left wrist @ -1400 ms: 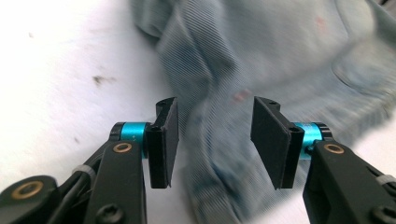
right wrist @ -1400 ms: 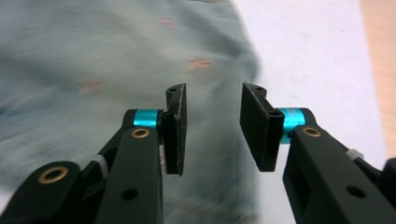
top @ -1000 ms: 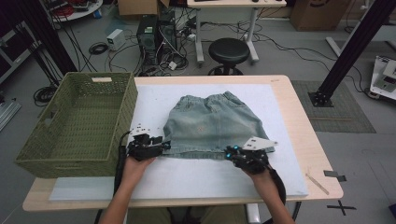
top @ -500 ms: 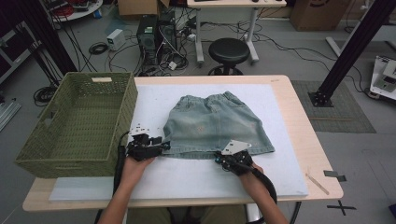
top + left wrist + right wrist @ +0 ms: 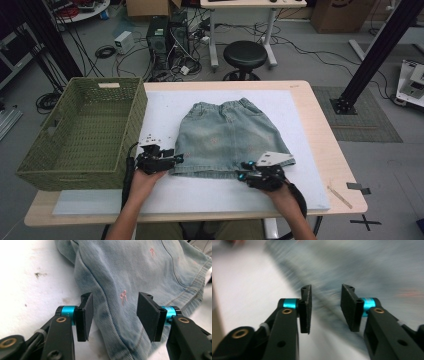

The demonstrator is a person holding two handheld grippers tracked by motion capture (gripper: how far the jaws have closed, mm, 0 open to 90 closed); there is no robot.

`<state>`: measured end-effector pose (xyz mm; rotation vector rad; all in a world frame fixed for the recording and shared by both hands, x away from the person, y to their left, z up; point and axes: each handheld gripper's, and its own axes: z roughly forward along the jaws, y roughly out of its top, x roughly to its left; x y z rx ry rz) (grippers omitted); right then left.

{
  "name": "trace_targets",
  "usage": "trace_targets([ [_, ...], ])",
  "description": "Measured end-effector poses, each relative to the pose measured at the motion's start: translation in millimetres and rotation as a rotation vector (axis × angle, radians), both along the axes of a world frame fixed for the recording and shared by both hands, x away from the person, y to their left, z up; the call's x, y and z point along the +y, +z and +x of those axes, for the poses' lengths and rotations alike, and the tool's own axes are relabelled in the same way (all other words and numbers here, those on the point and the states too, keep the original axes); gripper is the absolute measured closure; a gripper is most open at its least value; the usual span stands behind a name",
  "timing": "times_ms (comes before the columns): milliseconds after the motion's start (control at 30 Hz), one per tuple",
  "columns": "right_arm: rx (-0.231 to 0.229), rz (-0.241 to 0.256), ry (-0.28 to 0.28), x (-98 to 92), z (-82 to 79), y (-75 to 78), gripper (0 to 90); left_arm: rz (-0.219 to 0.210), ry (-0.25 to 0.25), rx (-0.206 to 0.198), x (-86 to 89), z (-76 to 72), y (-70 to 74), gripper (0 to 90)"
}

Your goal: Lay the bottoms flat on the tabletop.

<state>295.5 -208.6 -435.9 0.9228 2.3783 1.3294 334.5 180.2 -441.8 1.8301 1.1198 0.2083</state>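
A pale blue denim skirt [image 5: 227,137] with small pink marks lies flat on the white mat [image 5: 165,115], waistband away from the person. My left gripper [image 5: 172,160] stands open at the skirt's near left corner, its jaws astride a fold of the hem [image 5: 117,322]. Along the near hem, toward the right, my right gripper [image 5: 243,173] is open too, and the blurred denim [image 5: 372,272] shows past its jaws with the hem edge between them.
A green woven basket [image 5: 82,132] stands on the table's left side, close to my left hand. The wooden table edge [image 5: 345,165] runs along the right. A black stool [image 5: 244,54] and cables are on the floor beyond.
My right gripper has slid left along the skirt's near hem, from the right corner toward the middle. The left gripper has stayed at the left corner.
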Motion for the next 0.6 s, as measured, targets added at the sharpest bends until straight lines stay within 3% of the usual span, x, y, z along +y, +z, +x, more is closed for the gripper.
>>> trace_targets([
  [67,-0.035,0.005,-0.176,-26.6,0.7,7.0,62.4,0.005,-0.003,0.008,0.8,-2.1,-0.7,46.1],
  [167,-0.070,-0.074,-0.390,-66.6,0.7,9.6,65.0,0.018,-0.011,0.038,-0.2,-2.1,-3.9,46.3],
  [233,-0.040,-0.112,-0.493,-86.5,1.2,7.2,63.1,0.028,-0.019,0.068,-2.9,-0.9,-7.2,46.3],
  [333,0.037,-0.155,-0.532,-99.7,7.6,-2.9,64.1,0.050,-0.014,0.058,-7.2,-2.6,-8.7,46.6],
  [400,0.049,-0.182,-0.520,-100.1,10.0,-9.1,73.8,0.067,-0.005,0.046,-7.7,-4.3,-8.7,48.5],
  [433,0.048,-0.191,-0.516,-99.4,9.9,-10.2,78.8,0.087,0.003,0.037,-7.5,-5.6,-8.4,53.3],
  [533,0.042,-0.189,-0.491,-100.1,7.4,-7.4,84.1,0.084,-0.003,0.020,-5.7,-10.4,-8.5,78.1],
  [600,0.040,-0.174,-0.472,-100.8,2.6,-2.1,84.4,0.070,-0.012,-0.002,-3.7,-16.8,-5.3,84.0],
])
